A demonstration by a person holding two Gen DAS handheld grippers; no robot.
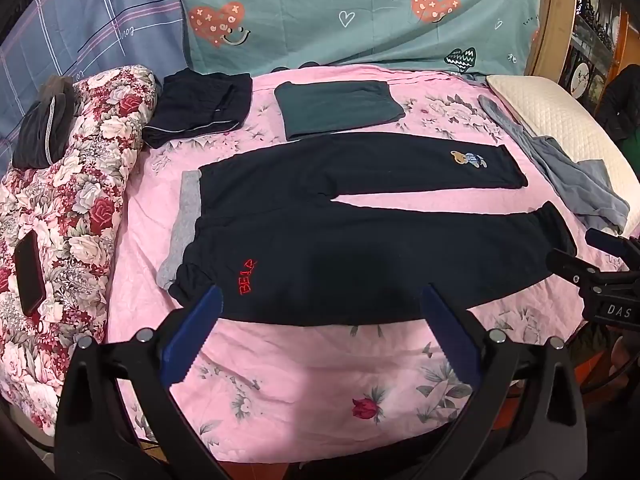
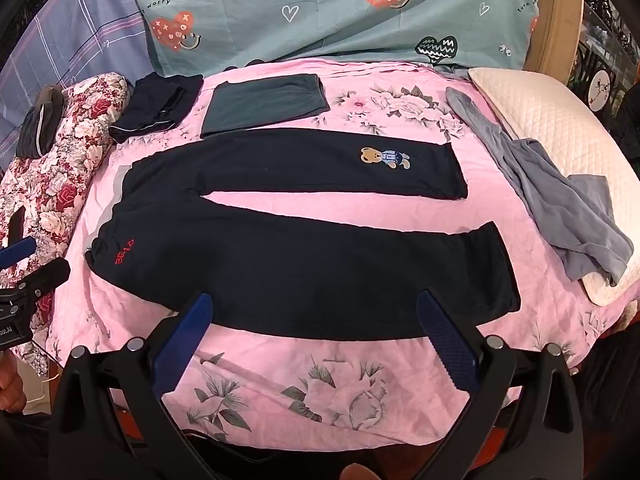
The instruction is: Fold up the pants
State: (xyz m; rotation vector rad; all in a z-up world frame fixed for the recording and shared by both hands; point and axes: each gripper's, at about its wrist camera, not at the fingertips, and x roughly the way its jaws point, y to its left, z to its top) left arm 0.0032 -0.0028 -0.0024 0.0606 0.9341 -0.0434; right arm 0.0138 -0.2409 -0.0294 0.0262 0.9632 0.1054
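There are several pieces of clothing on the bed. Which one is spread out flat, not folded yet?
The dark navy pants with the teddy bear patch, lying full length with both legs apart. The dark green garment and black garment behind them are folded.

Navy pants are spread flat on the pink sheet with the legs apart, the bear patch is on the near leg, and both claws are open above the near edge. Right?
One thing is off: the bear patch sits on the far leg, not the near one; the right wrist view shows it clearly. The navy pants do lie flat on the pink sheet, legs apart, and the left claw and right claw are both open.
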